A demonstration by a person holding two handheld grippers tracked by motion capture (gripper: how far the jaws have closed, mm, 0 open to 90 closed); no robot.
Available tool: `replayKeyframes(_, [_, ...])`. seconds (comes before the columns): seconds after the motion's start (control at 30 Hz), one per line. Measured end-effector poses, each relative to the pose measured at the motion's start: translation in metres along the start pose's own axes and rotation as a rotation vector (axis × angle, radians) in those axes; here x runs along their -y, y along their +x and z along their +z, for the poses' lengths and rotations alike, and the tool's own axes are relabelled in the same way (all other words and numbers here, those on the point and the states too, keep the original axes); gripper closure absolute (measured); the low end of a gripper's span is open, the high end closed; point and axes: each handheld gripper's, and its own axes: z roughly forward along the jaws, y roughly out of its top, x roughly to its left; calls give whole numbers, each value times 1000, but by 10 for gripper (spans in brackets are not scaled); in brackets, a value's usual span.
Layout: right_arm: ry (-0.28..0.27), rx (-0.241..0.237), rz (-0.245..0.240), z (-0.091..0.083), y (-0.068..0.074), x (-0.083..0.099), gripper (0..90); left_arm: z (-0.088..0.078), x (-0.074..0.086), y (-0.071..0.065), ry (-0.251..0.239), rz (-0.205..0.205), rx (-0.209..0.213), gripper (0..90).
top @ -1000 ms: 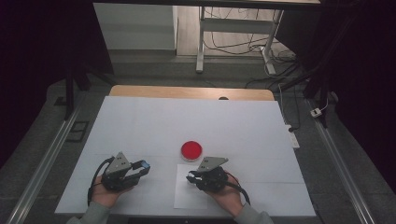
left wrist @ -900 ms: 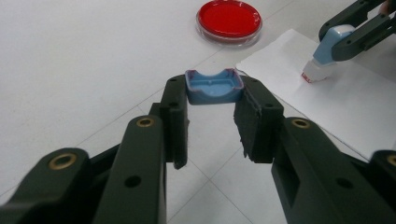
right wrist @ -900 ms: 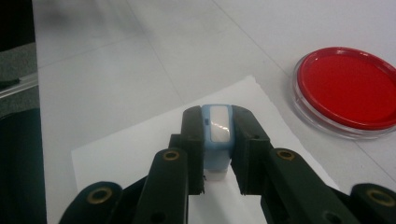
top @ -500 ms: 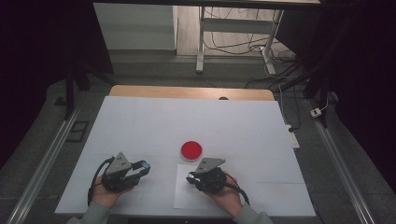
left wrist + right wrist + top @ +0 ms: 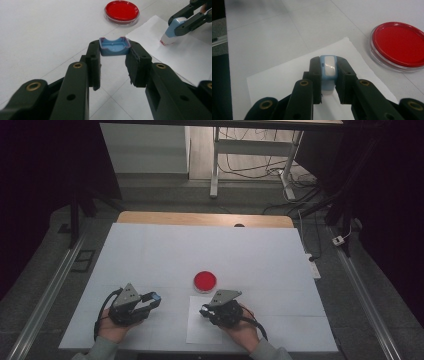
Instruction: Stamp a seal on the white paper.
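**Both tongs clamped: cap in left, stamp body in right**

Left gripper [image 5: 113, 53] was closed on a blue cap [image 5: 114, 46], pinched btwn its tips w/ the hollow side facing the camera, held just above the table [image 5: 150, 250]. Right gripper [image 5: 329, 72] was closed on a blue-and-white stamp [image 5: 328, 71], body upright btwn the jaws, its lower end down on the white paper sheet [image 5: 287, 75]; contact looked likely in the left gripper view [image 5: 172, 31]. Sheet lay directly under the right gripper, just right of the left one. Red dish [image 5: 205, 281] sat ahead of both grippers, nearer the right, apart from the sheet. Hands [image 5: 112, 330] rested at the near table edge.
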Motion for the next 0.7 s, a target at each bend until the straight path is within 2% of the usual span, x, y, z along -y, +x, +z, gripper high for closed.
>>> replayKeyframes(0.7, [-11, 2, -3, 0, 1, 2, 766, -2, 0, 0, -6, -2, -3, 655])
